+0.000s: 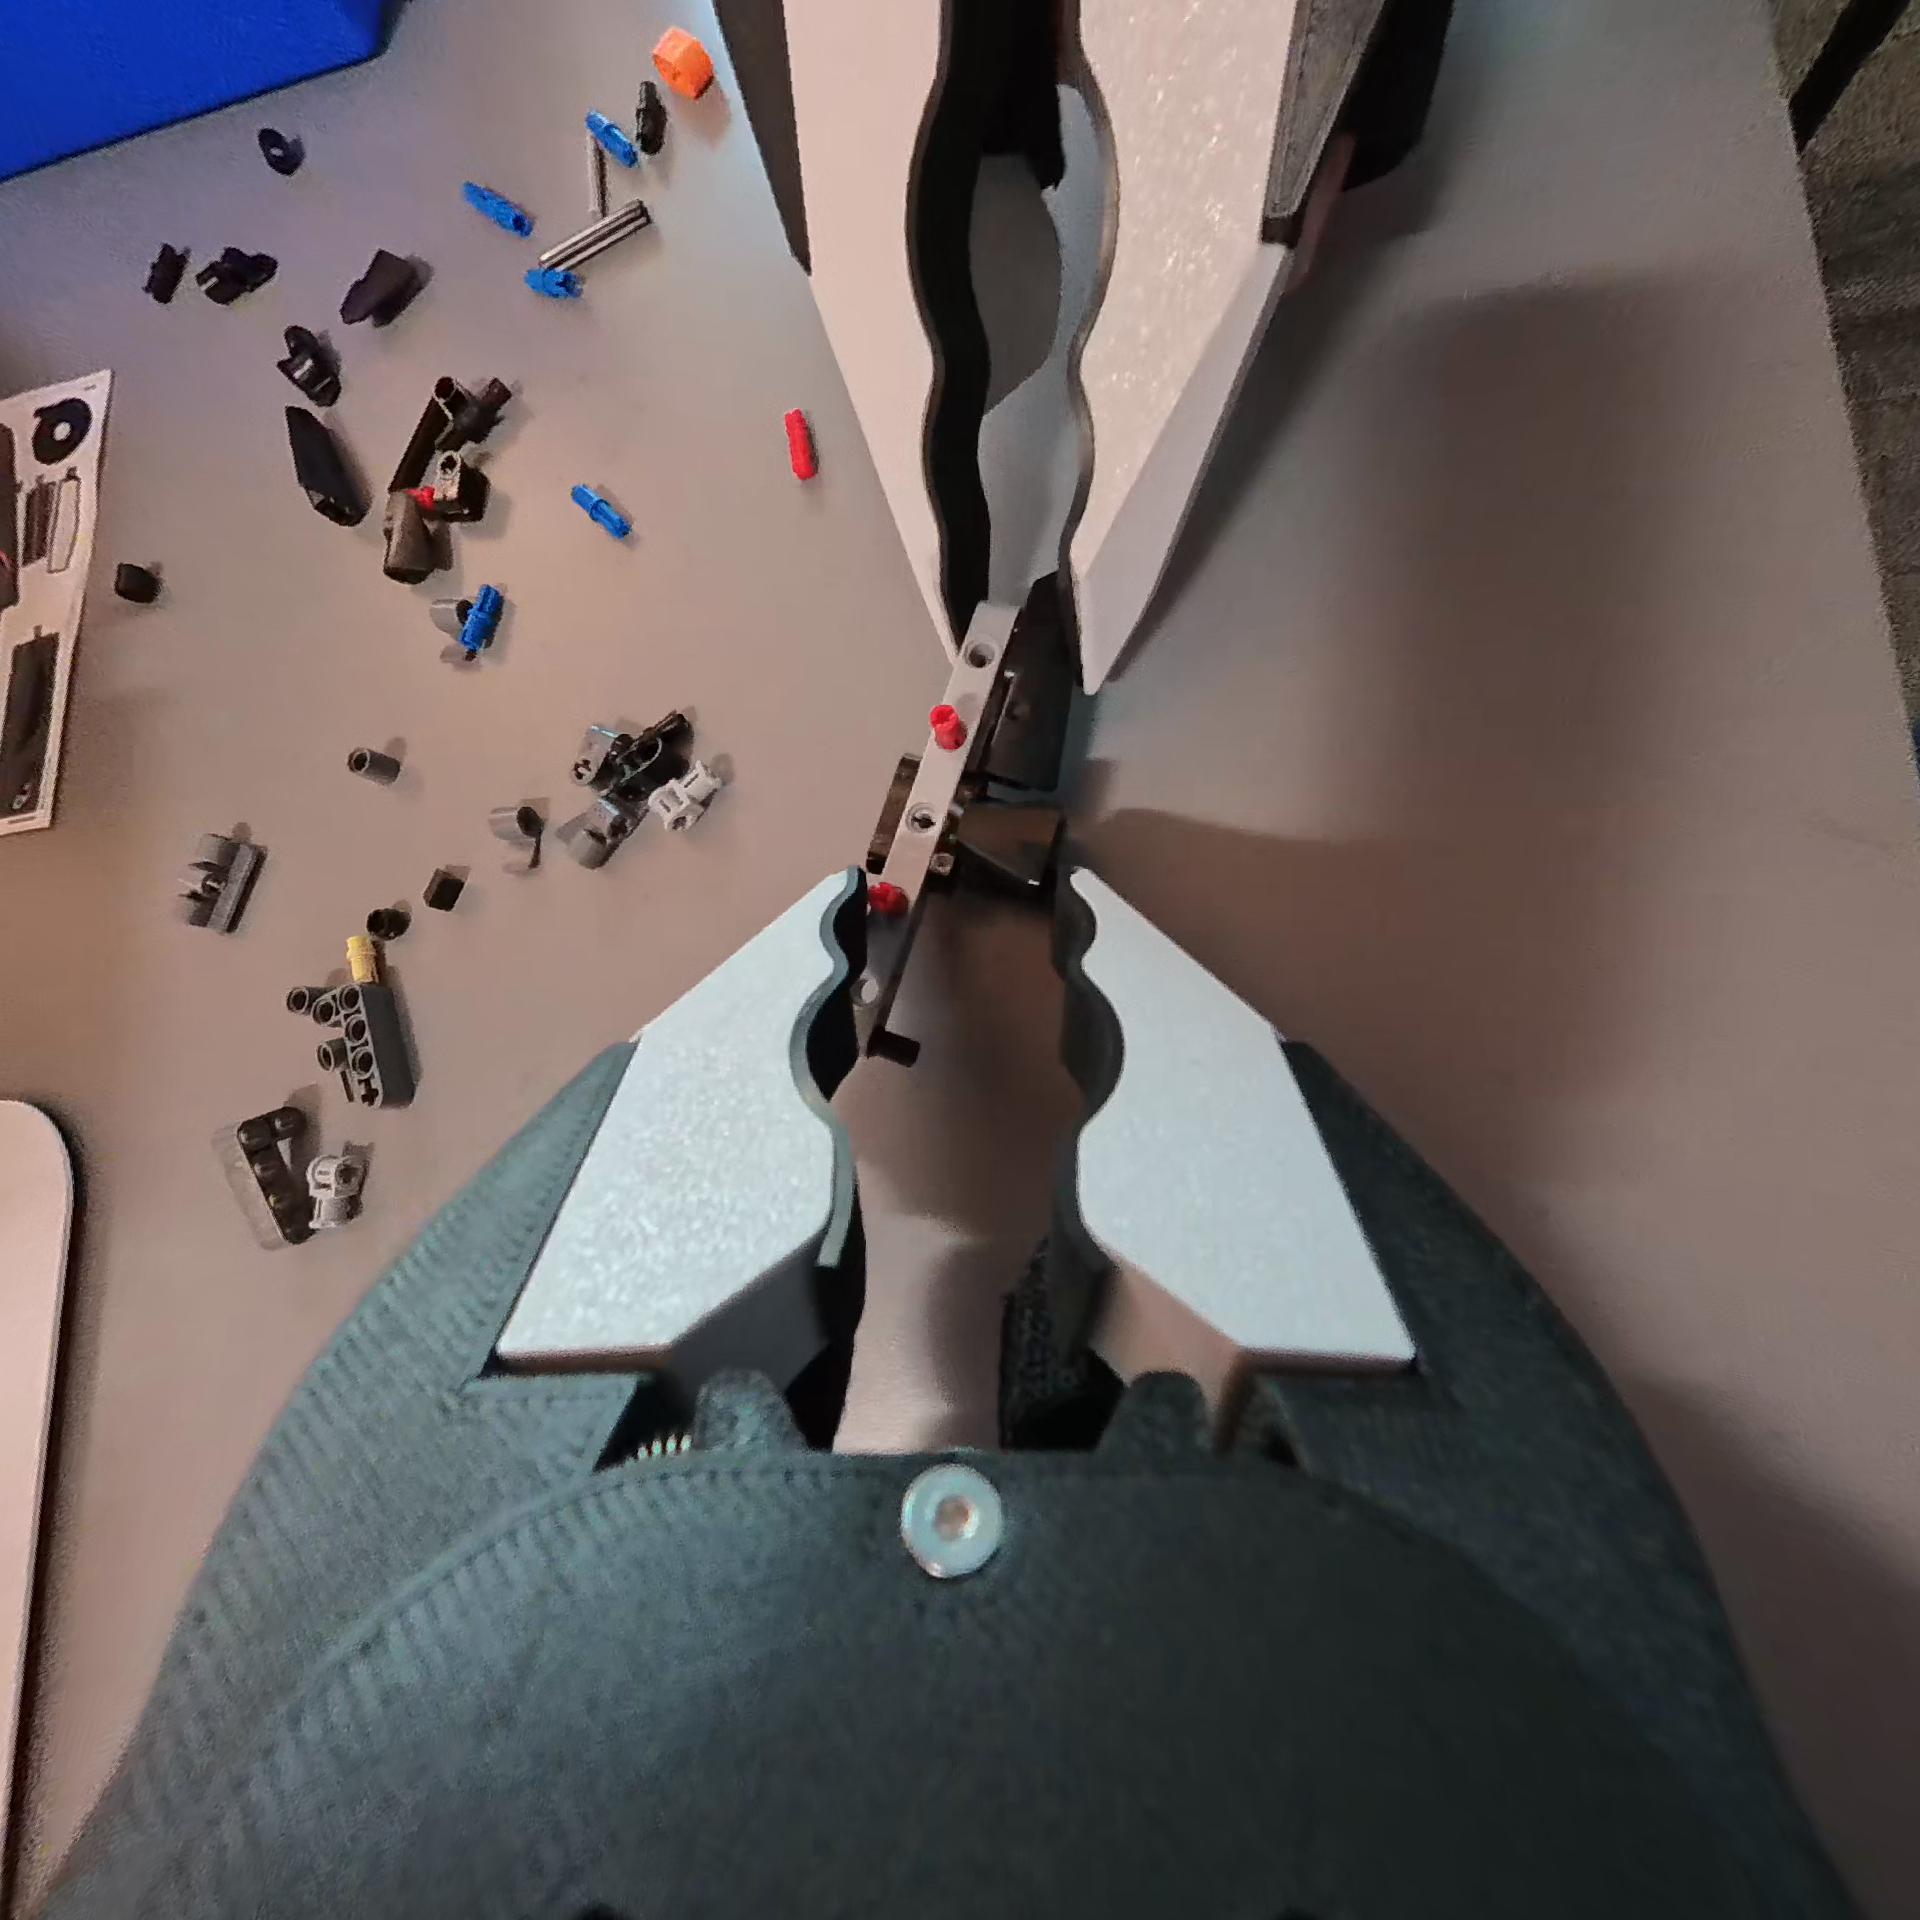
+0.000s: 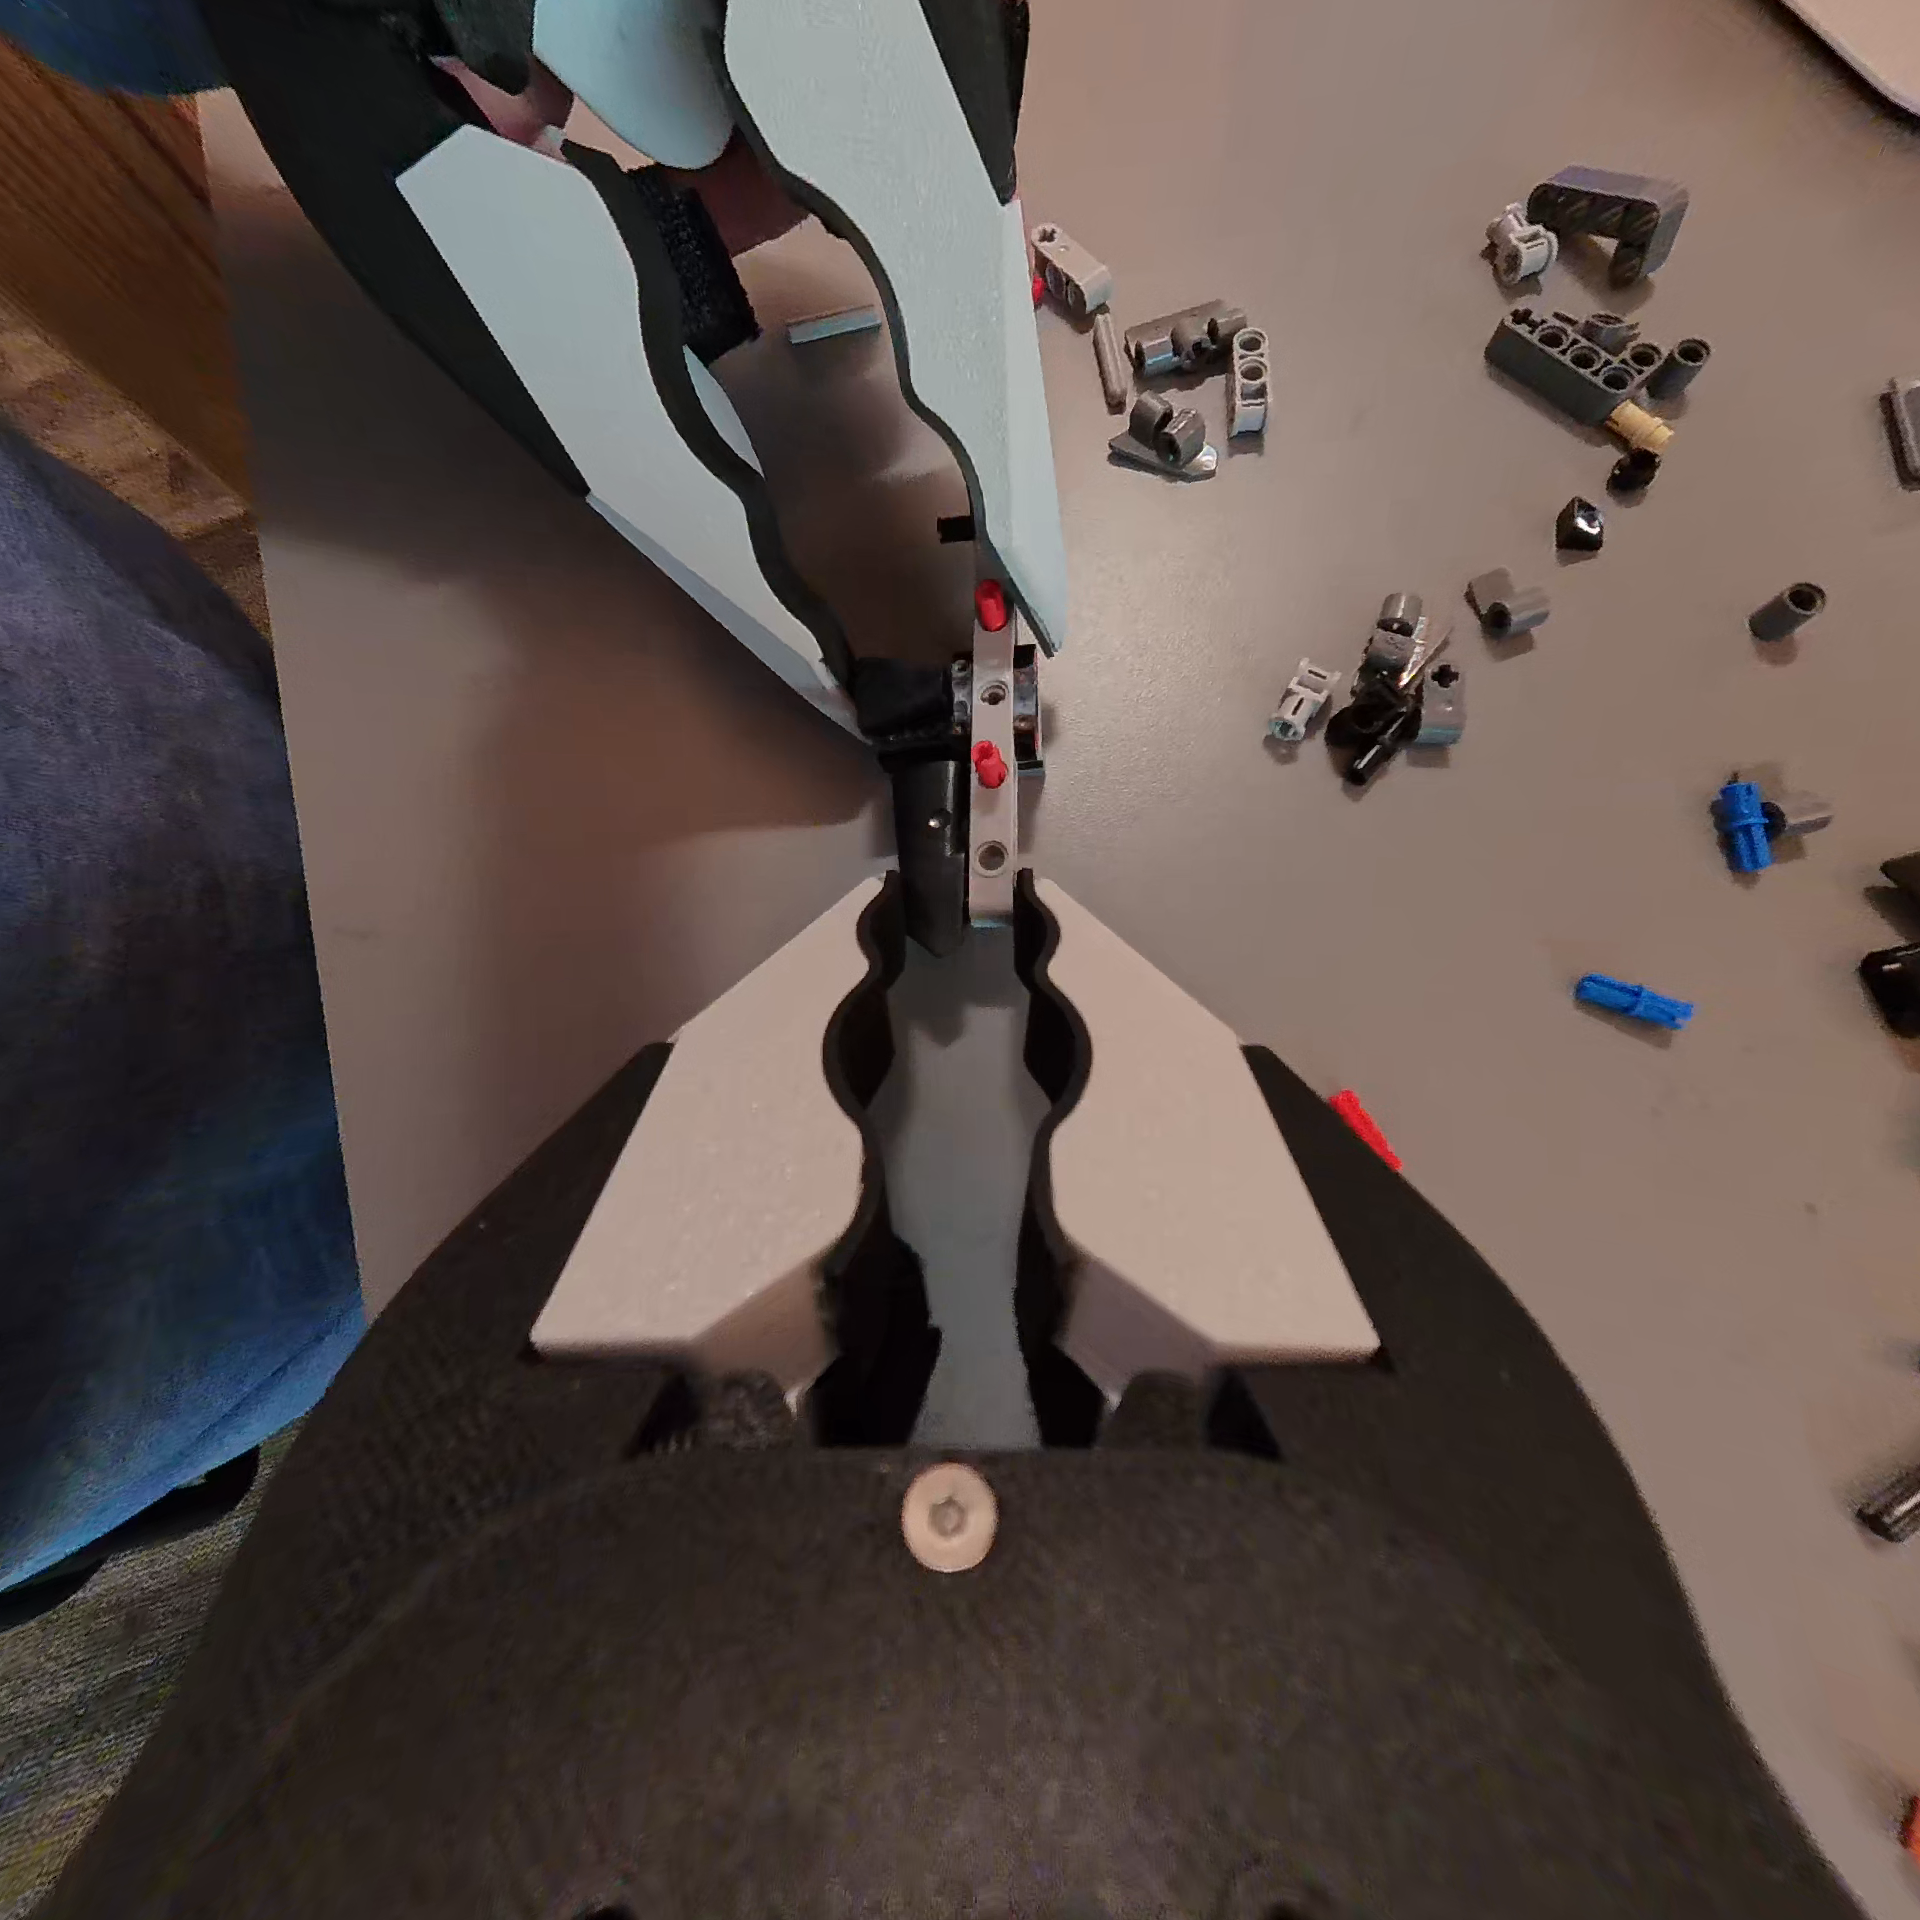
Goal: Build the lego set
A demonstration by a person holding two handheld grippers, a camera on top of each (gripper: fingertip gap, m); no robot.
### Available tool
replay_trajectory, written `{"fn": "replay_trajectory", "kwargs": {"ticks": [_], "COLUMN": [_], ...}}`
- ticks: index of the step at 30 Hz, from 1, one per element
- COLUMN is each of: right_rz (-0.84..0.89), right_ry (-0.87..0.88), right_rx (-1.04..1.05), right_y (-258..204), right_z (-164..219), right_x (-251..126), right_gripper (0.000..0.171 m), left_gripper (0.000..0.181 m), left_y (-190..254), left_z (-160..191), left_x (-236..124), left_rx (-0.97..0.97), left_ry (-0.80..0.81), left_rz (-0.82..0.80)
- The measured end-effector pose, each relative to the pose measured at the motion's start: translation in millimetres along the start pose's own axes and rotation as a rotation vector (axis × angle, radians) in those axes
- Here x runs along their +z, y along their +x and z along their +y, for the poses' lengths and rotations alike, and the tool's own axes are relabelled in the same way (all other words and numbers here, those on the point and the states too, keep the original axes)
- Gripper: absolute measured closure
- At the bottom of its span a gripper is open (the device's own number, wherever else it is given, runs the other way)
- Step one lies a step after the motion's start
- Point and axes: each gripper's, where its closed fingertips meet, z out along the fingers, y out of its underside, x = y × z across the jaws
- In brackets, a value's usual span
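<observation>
The build looks early: only 1 small sub-assembly exists, a light grey beam with 2 red pins pushed into its side and some black pieces fixed behind it, and it hangs above the grey table between the 2 grippers. The right gripper pinches its near end, the beam and a black piece sitting right between the fingertips, which are drawn close on them. The left gripper meets the opposite end with its fingers spread; its left finger touches the beam beside a red pin, while its right finger stands apart from the black pieces, so I judge it is steadying or about to grip, not clamping. Most of the set is not yet used: beyond the fingers lie loose black and grey parts, several blue pins, a spare red pin, a dark grey angled beam with a tan pin and an orange ring. A printed sheet lies at the far left edge.
</observation>
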Motion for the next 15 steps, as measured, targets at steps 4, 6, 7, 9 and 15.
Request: {"fn": "replay_trajectory", "kwargs": {"ticks": [4,6,7,9,15], "right_rz": [-0.038,-0.035,-0.035,-0.030,-0.035], "right_ry": [0.004,0.009,0.013,0.007,0.005], "right_rx": [0.030,0.019,0.015,0.011,0.010], "right_y": [3,5,5,8,11], "right_z": [1,-1,-3,-4,-8], "right_x": [-1,-3,-4,-6,-11], "right_gripper": [0.152,0.151,0.152,0.151,0.145], "left_gripper": [0.145,0.145,0.143,0.140,0.138], "left_y": [0,0,0,-1,-4], "left_z": [0,0,0,0,0], "left_x": [2,2,2,1,-7], "left_rx": [-0.032,-0.049,-0.058,-0.067,-0.110], "left_ry": [0.003,0.006,0.006,0.007,0.024], "left_rz": [-0.005,-0.009,-0.014,-0.021,-0.038]}}
